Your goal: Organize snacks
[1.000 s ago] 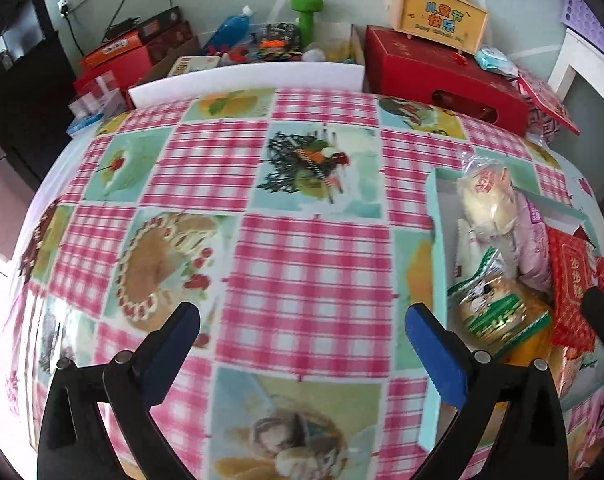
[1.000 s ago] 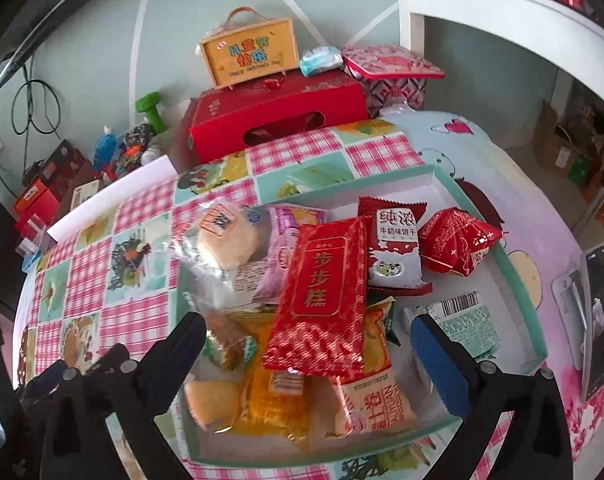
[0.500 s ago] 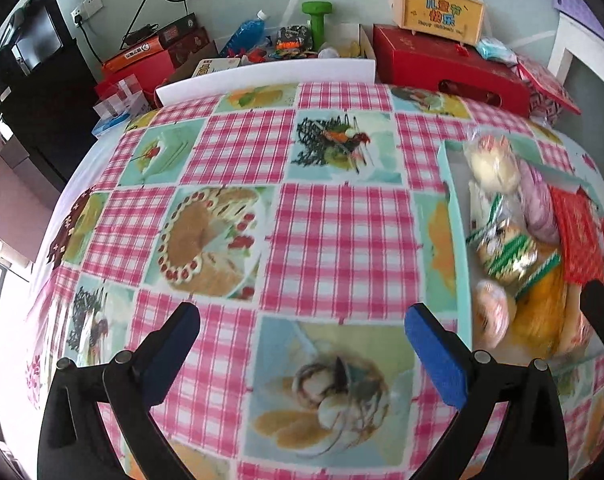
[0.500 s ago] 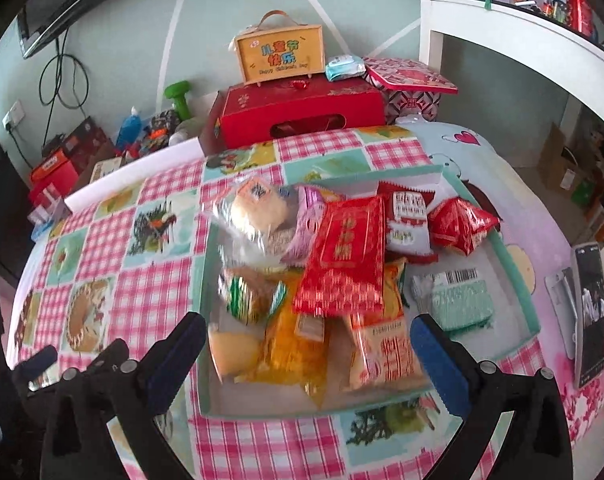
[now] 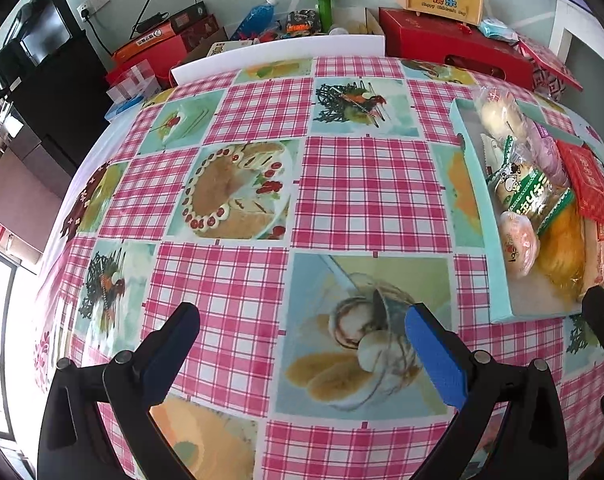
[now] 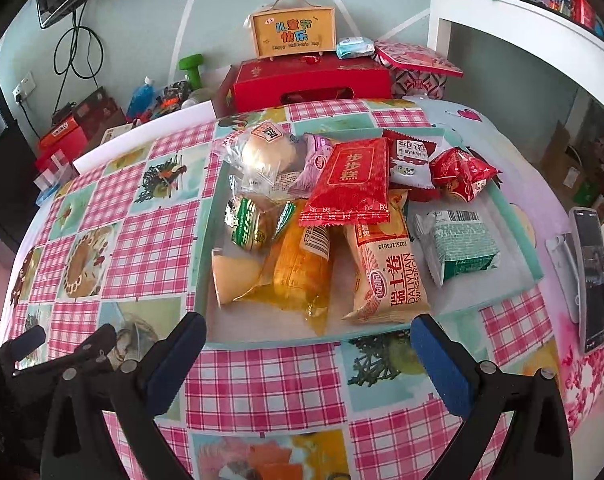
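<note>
Snack tray point(image 6: 519, 240) just beyond right gripper point(image 6: 307, 360)

Both grippers withdrawn from the snack tray; contents undisturbed.

Right gripper point(image 6: 307, 356) pulled back and raised: formerly over the snack tray point(image 6: 521, 248) with fingers flanking the red packet point(image 6: 351, 178), now short of the near rim, above bare tablecloth point(image 6: 262, 376), with the whole tray in view ahead. Left gripper point(image 5: 302, 344) likewise retreated: right finger previously at the tray's left wall, now well clear over open cloth, tray off to the right. More of the table's near side and left edge visible in the left wrist view than before. Jaw spacing unchanged on neither side noted as altered.
</note>
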A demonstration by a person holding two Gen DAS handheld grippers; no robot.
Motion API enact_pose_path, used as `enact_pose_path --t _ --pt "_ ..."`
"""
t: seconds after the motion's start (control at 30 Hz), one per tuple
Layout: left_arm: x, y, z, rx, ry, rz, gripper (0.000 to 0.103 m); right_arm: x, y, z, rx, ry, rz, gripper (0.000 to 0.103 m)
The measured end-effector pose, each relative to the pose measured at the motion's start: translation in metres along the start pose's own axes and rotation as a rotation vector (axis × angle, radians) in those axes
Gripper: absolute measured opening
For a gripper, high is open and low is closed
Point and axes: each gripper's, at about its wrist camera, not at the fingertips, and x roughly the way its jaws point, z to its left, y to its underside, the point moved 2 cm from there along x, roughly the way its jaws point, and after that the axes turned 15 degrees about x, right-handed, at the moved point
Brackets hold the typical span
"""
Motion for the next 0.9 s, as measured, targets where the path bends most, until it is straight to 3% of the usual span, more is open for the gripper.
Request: enact_pose_path --t 0.9 --pt "0.0068 -0.0019 -0.0008 0.007 0.014 0.014 0.102 0.0072 -0.0026 -0.0076 0.025 0.020 0.008 0.103"
